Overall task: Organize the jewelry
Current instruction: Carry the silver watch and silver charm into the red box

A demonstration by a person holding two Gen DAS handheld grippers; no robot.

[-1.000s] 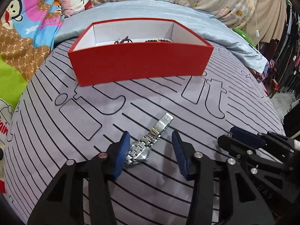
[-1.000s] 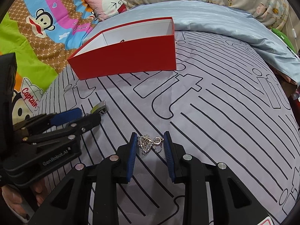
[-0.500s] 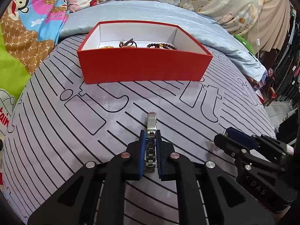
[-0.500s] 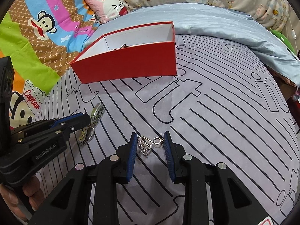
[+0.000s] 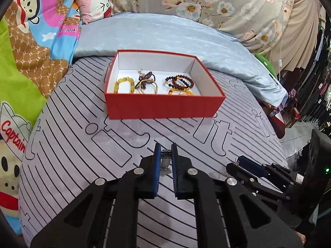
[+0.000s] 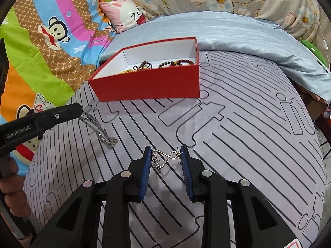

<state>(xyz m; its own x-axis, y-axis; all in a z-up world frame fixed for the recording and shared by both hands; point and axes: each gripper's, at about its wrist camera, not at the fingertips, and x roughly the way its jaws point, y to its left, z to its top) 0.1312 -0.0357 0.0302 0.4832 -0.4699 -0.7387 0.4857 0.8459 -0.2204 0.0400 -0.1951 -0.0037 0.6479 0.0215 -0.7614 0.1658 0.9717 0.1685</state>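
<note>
My left gripper (image 5: 165, 150) is shut on a silver metal watch (image 5: 165, 162); in the right wrist view the watch (image 6: 97, 129) hangs off the bed cover from the left gripper (image 6: 81, 109). My right gripper (image 6: 164, 155) has a thin silver chain (image 6: 163, 158) stretched between its blue pads, just above the cover. In the left wrist view the right gripper (image 5: 238, 162) sits low at the right. Further back on the cover stands the red box (image 5: 165, 106), with several beaded bracelets (image 5: 180, 82) in it.
The striped grey bed cover (image 5: 72, 144) runs between the grippers and the box. A pale blue quilt (image 5: 165, 35) and a pink cushion (image 5: 93, 2) lie behind the box. The cartoon blanket (image 6: 41, 41) is on the left, and the bed edge drops off at the right.
The left gripper's jaws closed on the watch and lifted it off the cover, so the box's inside now shows. The right gripper stayed in place with the chain between its pads.
</note>
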